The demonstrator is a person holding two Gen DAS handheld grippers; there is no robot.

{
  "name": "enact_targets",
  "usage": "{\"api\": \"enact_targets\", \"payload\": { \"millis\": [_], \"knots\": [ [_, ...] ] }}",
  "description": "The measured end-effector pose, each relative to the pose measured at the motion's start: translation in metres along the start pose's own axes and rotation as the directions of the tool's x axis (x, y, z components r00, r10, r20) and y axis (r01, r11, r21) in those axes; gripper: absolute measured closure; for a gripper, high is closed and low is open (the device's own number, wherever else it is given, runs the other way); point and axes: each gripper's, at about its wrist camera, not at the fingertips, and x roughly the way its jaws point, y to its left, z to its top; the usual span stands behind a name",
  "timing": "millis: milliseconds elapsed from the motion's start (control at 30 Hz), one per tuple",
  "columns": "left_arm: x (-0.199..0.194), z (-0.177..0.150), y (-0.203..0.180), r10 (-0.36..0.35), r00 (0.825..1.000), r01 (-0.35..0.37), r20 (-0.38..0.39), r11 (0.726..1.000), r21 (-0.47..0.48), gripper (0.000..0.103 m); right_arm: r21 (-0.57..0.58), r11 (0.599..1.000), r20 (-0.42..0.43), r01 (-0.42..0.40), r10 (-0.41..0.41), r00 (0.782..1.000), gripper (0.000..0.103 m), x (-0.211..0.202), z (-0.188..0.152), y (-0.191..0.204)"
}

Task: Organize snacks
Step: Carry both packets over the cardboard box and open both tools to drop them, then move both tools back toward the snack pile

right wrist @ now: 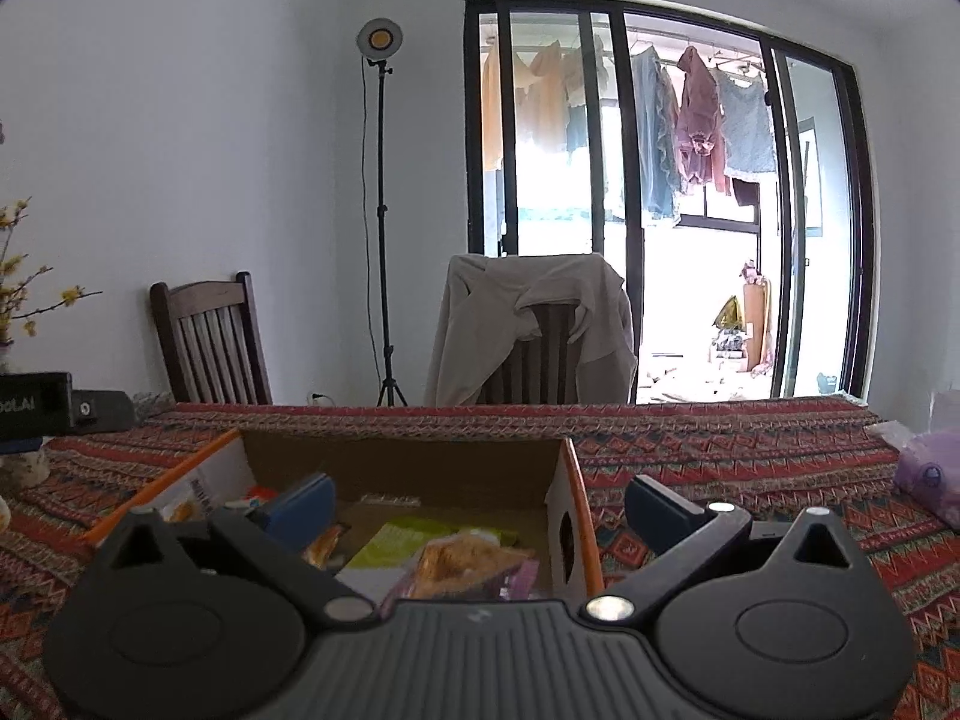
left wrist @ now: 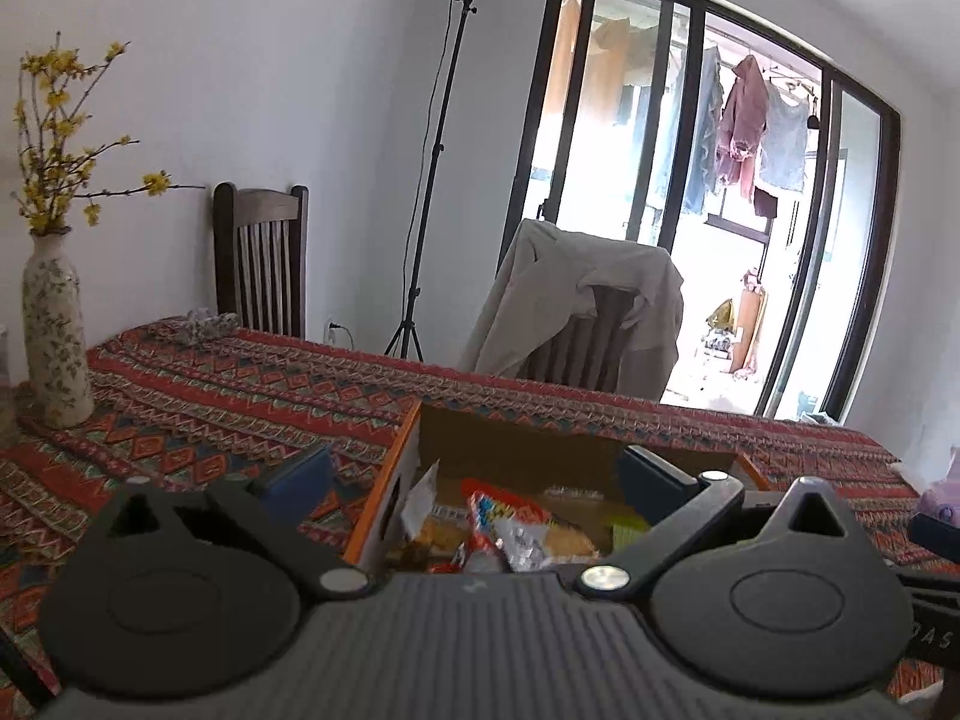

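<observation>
A cardboard box (left wrist: 516,444) with an orange rim stands on the patterned tablecloth and holds several snack packets. In the left wrist view a red-and-white packet (left wrist: 504,510) lies in it, below my left gripper (left wrist: 474,474). This gripper is open and straddles the box's left wall. In the right wrist view the same box (right wrist: 408,462) shows a green packet (right wrist: 414,534) and a clear packet of golden snacks (right wrist: 468,558). My right gripper (right wrist: 480,504) is open and straddles the right wall. Neither gripper holds anything.
A purple packet (right wrist: 930,474) lies on the table at the right. A flowered vase (left wrist: 54,324) with yellow twigs stands at the left. Beyond the far edge stand a dark wooden chair (left wrist: 261,264), a chair draped with a beige coat (left wrist: 576,306), and a lamp tripod (right wrist: 384,300).
</observation>
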Motion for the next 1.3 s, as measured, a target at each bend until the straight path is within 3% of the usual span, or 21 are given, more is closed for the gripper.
{"api": "enact_targets", "payload": {
  "millis": [733,1000,1300],
  "knots": [
    [-0.054,-0.087,0.043,0.010,0.988,-0.003,-0.151,0.999,0.045,0.000,-0.033,0.999,-0.180,-0.033,0.026,0.983,0.000,-0.066,-0.076,0.006],
    [-0.048,-0.100,0.054,0.044,0.989,-0.038,-0.144,0.998,0.044,0.000,-0.025,1.000,-0.234,-0.015,0.008,0.972,0.000,-0.059,-0.086,-0.001],
    [-0.046,-0.102,0.063,0.014,0.990,-0.014,-0.140,1.000,-0.004,0.000,-0.047,0.997,-0.300,-0.060,0.043,0.953,0.000,-0.021,-0.075,0.027]
  ]
}}
